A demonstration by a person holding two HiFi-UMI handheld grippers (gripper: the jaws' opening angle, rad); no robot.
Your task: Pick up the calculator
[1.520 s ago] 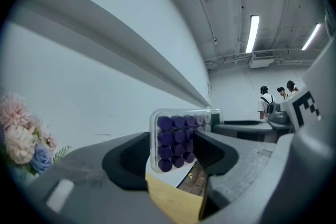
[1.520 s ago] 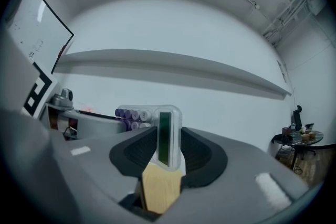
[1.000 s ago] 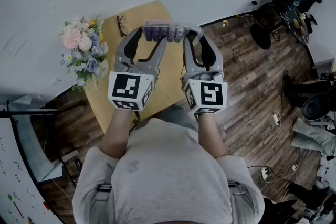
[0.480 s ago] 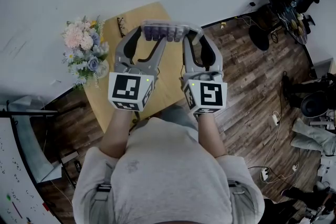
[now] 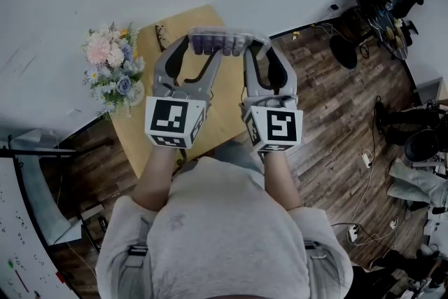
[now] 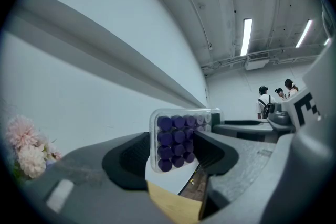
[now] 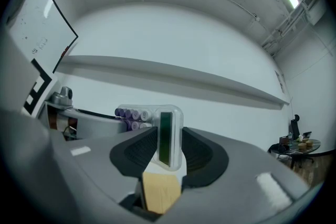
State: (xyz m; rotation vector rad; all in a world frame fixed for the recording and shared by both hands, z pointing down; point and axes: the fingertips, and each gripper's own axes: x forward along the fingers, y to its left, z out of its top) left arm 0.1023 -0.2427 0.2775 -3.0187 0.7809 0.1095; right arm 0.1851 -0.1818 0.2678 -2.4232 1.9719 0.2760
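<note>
**A:** Head view first. How far along is the pickup?

**B:** Looks done, or as good as. The calculator (image 5: 220,42) is slung between the two grippers: left gripper (image 5: 203,47) on one end, right gripper (image 5: 257,49) on the other. The table (image 5: 220,108) sits under both, and the flowers (image 5: 112,70) are off to the left gripper's outer side, well apart.

**A:** Pose?

**B:** Forearms run out side by side from the torso, marker cubes nearest the body. Jaws point away from the person, roughly level.

**A:** Left gripper view?

**B:** Jaws are clamped on the calculator (image 6: 178,139) at the end with the purple keys (image 6: 169,150), and both pads meet its sides. It stands on edge, with the table (image 6: 173,204) corner below the jaws and only the wall (image 6: 105,76) behind. I'd call it clear of the surface.

**A:** Right gripper view?

**B:** Same story at the other end. Its jaws pinch the calculator (image 7: 165,136) at the display (image 7: 165,139) end, pads on both sides. The table (image 7: 160,191) edge is below the jaws, and the gripper tips slightly upward.

**A:** Anything left?

**B:** Just holding it steady, I'd guess. I can't see a set-down target.
</note>
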